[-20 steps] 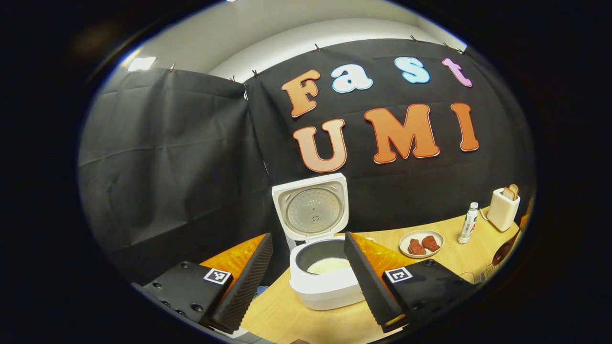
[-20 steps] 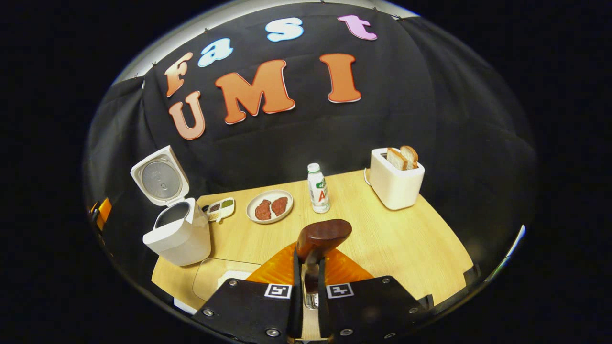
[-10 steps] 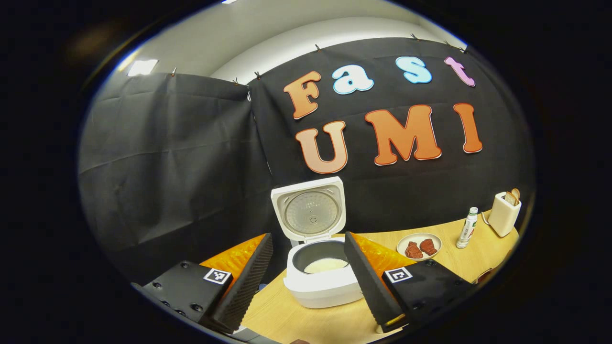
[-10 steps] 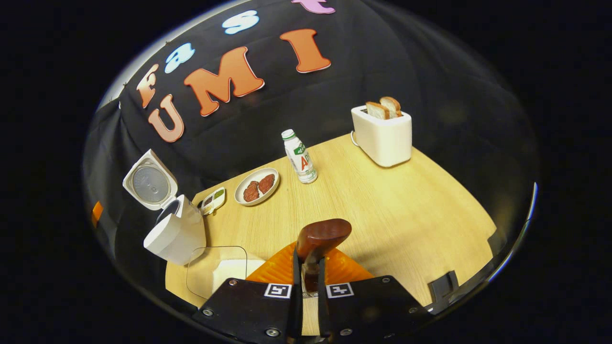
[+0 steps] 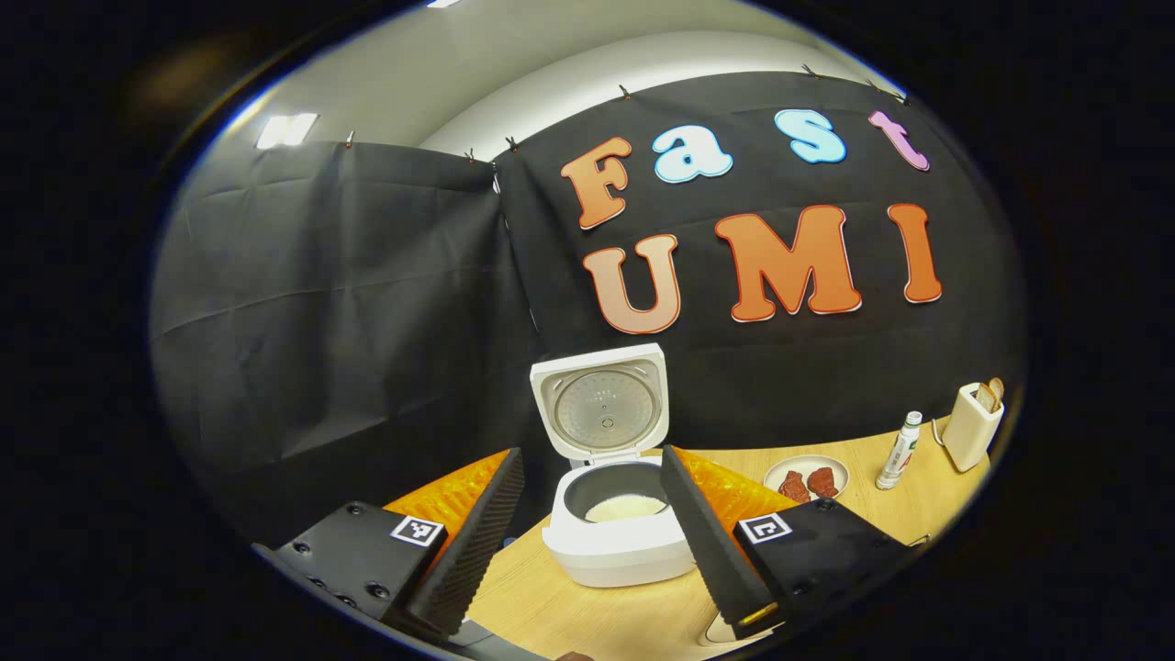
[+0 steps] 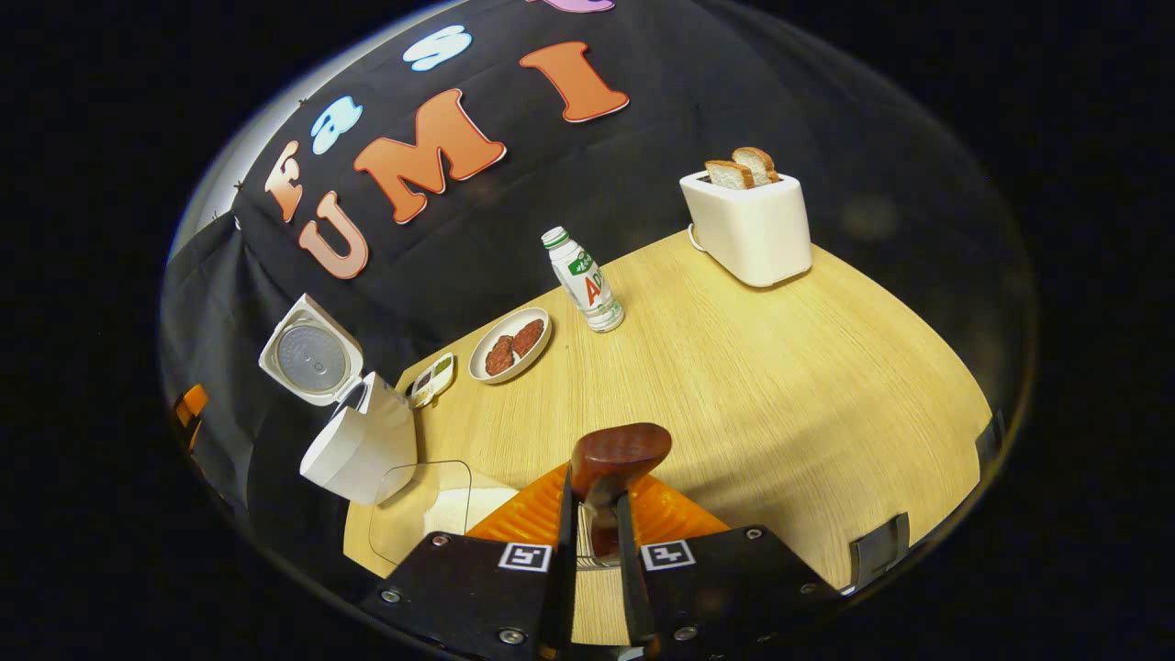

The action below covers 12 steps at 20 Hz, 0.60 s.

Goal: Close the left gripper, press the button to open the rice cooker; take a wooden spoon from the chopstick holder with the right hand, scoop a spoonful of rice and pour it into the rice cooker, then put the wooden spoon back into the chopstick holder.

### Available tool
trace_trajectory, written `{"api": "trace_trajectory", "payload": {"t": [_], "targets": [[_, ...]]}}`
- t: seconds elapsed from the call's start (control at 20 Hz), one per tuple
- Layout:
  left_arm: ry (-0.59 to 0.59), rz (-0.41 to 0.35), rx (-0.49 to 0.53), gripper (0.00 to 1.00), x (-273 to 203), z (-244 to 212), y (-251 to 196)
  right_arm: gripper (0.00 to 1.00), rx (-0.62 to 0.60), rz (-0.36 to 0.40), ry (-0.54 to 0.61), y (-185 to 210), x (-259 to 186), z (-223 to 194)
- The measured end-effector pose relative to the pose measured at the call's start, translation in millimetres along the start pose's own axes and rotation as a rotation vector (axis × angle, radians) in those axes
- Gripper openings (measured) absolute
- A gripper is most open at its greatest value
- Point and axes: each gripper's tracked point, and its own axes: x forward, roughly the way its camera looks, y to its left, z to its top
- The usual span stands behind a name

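Note:
The white rice cooker (image 5: 617, 549) stands open on the table, lid (image 5: 601, 404) upright, with white rice (image 5: 627, 507) in its dark pot. My left gripper (image 5: 589, 456) hangs open just in front of it, one finger on each side, holding nothing. In the right gripper view the cooker (image 6: 363, 447) sits at the far left. My right gripper (image 6: 594, 500) is shut on the wooden spoon (image 6: 620, 452), whose dark brown bowl sticks up past the fingertips. A bit of wire mesh (image 6: 587, 551) shows below the spoon between the fingers.
A clear container with rice (image 6: 431, 509) lies next to the cooker. On the wooden table (image 6: 780, 395) are a small sauce dish (image 6: 431, 381), a plate of meat (image 6: 510, 344), a bottle (image 6: 586, 280) and a white toaster with bread (image 6: 748, 220).
The right gripper view has tipped further down over the table with the spoon still held. The left gripper has drawn back slightly from the cooker, staying open.

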Motion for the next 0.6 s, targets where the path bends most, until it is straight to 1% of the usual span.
{"api": "trace_trajectory", "payload": {"t": [0.05, 0.1, 0.15, 0.2, 0.25, 0.3, 0.35, 0.4, 0.45, 0.55, 0.6], "targets": [[-0.005, -0.003, -0.007, 0.98, 3, 4, 1, 0.22, 0.004, -0.001, -0.011, -1, -2, 2], [-0.009, -0.012, -0.011, 1.0, 4, 5, 1, 0.25, 0.007, -0.011, -0.015, -1, 1, 9], [-0.017, -0.018, -0.014, 0.99, 9, 8, 2, 0.31, 0.009, -0.027, -0.02, -4, -1, 8], [-0.021, -0.03, -0.019, 1.0, 16, 10, 2, 0.34, 0.011, -0.042, -0.025, -5, -2, 8], [-0.024, -0.043, -0.024, 0.99, 23, 11, 2, 0.4, 0.014, -0.056, -0.034, -5, -5, 8], [-0.026, -0.054, -0.03, 1.0, 31, 12, 4, 0.45, 0.019, -0.072, -0.043, -5, -7, 9], [-0.027, -0.071, -0.038, 1.0, 39, 12, 5, 0.55, 0.02, -0.09, -0.051, -5, -11, 10], [-0.024, -0.088, -0.048, 0.98, 47, 12, 5, 0.59, 0.016, -0.113, -0.06, -7, -13, 12], [-0.018, -0.105, -0.059, 0.98, 56, 11, 6, 0.69, 0.01, -0.142, -0.065, -10, -17, 13], [-0.009, -0.13, -0.077, 0.98, 71, 15, 11, 0.81, -0.001, -0.203, -0.089, -18, -25, 21], [-0.005, -0.139, -0.083, 0.98, 81, 17, 14, 0.83, -0.005, -0.23, -0.105, -21, -31, 27]]}}
